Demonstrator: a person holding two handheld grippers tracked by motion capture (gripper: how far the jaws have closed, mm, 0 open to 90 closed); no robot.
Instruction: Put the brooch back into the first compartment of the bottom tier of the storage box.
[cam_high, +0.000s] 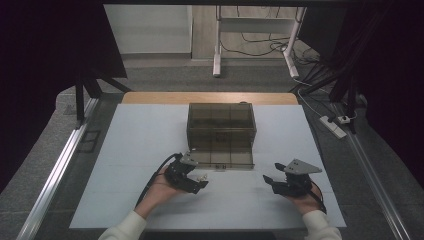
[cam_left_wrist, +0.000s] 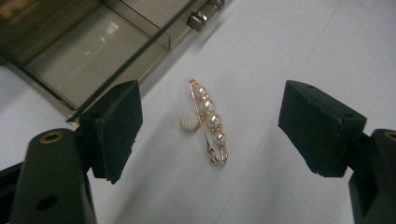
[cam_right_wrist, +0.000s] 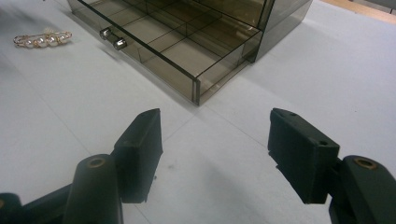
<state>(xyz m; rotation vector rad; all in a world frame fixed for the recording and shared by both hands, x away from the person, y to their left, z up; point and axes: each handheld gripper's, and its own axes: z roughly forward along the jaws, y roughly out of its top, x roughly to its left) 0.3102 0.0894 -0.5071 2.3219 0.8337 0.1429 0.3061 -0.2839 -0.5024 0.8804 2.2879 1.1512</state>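
Note:
A gold safety-pin brooch with pearls (cam_left_wrist: 209, 119) lies flat on the white mat, with a small round pearl piece (cam_left_wrist: 187, 121) right beside it. My left gripper (cam_left_wrist: 210, 95) is open; its jaws stand wide on either side of the brooch without touching it. From above, the left gripper (cam_high: 202, 181) sits just in front of the smoky clear box (cam_high: 221, 120), near the left corner of its pulled-out bottom drawer (cam_high: 225, 159). My right gripper (cam_high: 270, 181) rests open and holds nothing, right of the drawer. In its own view the right gripper (cam_right_wrist: 215, 116) faces the drawer (cam_right_wrist: 177, 42), with the brooch (cam_right_wrist: 43, 39) at far left.
The white mat (cam_high: 140, 145) covers a wooden table. Two metal knobs (cam_right_wrist: 112, 39) stick out of the drawer front. The drawer has several compartments. Beyond the table stand a white-legged frame (cam_high: 217, 55) and cables; a power strip (cam_high: 332, 126) lies on the floor at right.

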